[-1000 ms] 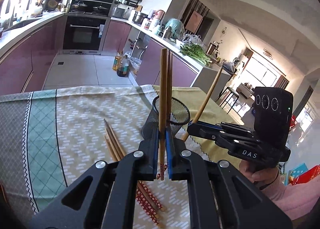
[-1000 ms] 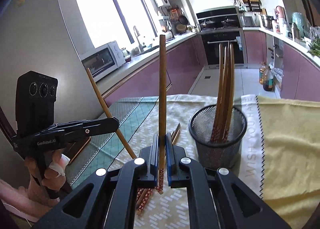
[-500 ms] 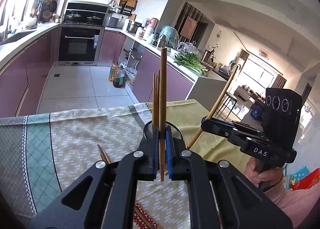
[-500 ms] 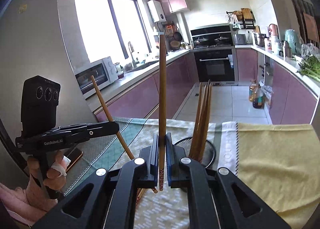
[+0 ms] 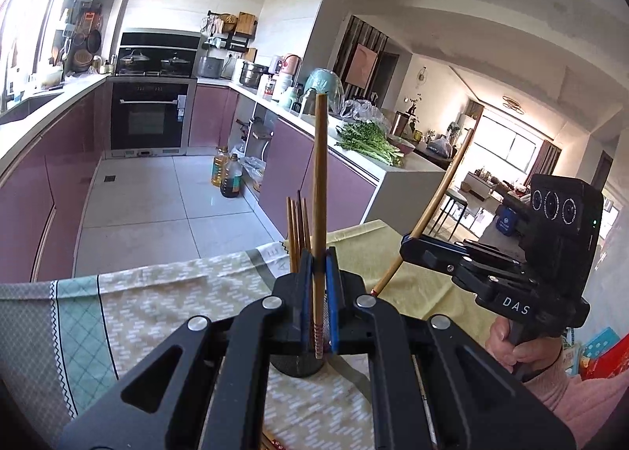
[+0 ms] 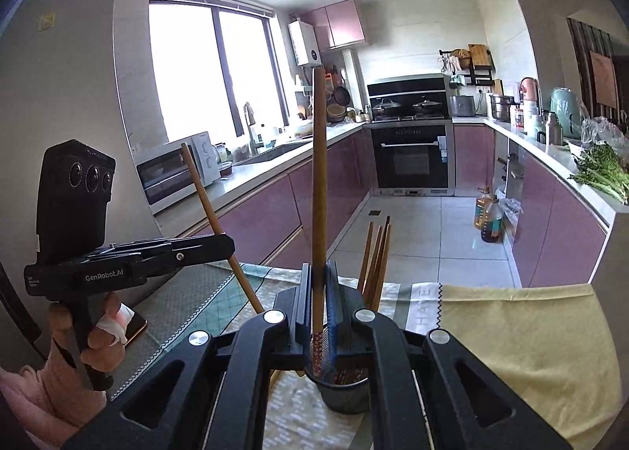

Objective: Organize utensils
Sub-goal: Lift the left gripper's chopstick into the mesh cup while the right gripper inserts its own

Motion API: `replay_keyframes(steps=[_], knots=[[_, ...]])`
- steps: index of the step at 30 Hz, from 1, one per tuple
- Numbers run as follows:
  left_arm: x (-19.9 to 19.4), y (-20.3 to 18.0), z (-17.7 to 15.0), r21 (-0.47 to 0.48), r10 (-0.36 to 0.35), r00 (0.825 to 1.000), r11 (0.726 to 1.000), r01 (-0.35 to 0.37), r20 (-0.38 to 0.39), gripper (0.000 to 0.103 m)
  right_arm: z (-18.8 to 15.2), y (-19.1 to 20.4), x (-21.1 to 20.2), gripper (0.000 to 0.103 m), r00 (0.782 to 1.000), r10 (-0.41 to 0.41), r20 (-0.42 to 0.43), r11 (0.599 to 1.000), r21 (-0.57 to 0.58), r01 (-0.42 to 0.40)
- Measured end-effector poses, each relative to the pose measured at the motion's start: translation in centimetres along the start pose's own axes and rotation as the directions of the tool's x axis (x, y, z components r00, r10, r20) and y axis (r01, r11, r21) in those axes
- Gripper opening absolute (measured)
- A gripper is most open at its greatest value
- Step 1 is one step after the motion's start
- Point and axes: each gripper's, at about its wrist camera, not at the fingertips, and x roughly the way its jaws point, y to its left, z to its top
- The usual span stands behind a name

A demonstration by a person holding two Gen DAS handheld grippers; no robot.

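Both tongs, left (image 5: 319,316) and right (image 6: 319,316), are each pinching one upright chopstick (image 5: 319,190) while I'm hovering them above the mesh cup (image 6: 346,391), needing to lower and release next.

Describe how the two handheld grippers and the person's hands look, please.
Both grippers, left gripper and right gripper, are matte black with blue finger pads, silver screws and three-lens camera blocks. White lettering: "GenRobot.AI" left, "DAS" right. Pink sleeves; the left hand wears a white finger bandage.
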Motion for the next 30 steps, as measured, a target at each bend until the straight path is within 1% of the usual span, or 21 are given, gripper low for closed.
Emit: replay_keyframes(steps=[4,7,11,18,24,30], knots=[[0.6,-0.4,0.8,0.024,0.017,1.000,1.000,-0.017,0.003,0.007,0.3,-0.2,0.5,0.006,1.000,-0.015,0.003,1.000,-0.006,0.015],[1.5,-0.5,1.0,0.037,0.031,0.999,0.999,-0.030,-0.011,0.007,0.2,-0.4,1.4,0.006,1.000,-0.023,-0.013,1.000,-0.005,0.022],[3.1,-0.5,0.7,0.057,0.052,0.997,0.997,-0.049,-0.054,0.007,-0.4,-0.5,2.4,0.006,0.998,-0.035,-0.044,0.999,0.004,0.036],[5.4,-0.2,-1.0,0.080,0.055,0.987,0.996,-0.043,-0.150,0.007,-1.7,-1.3,4.4,0.006,0.991,-0.040,-0.129,0.999,0.022,0.043],[7.0,0.2,-1.8,0.076,0.044,0.975,0.997,-0.028,-0.217,0.007,-2.9,-1.7,6.1,0.006,0.979,-0.034,-0.200,0.998,0.044,0.044],[8.5,0.5,-2.1,0.081,0.052,0.965,0.996,-0.032,-0.255,0.008,-3.4,-2.0,7.3,0.006,0.971,-0.036,-0.236,0.997,0.059,0.051]])
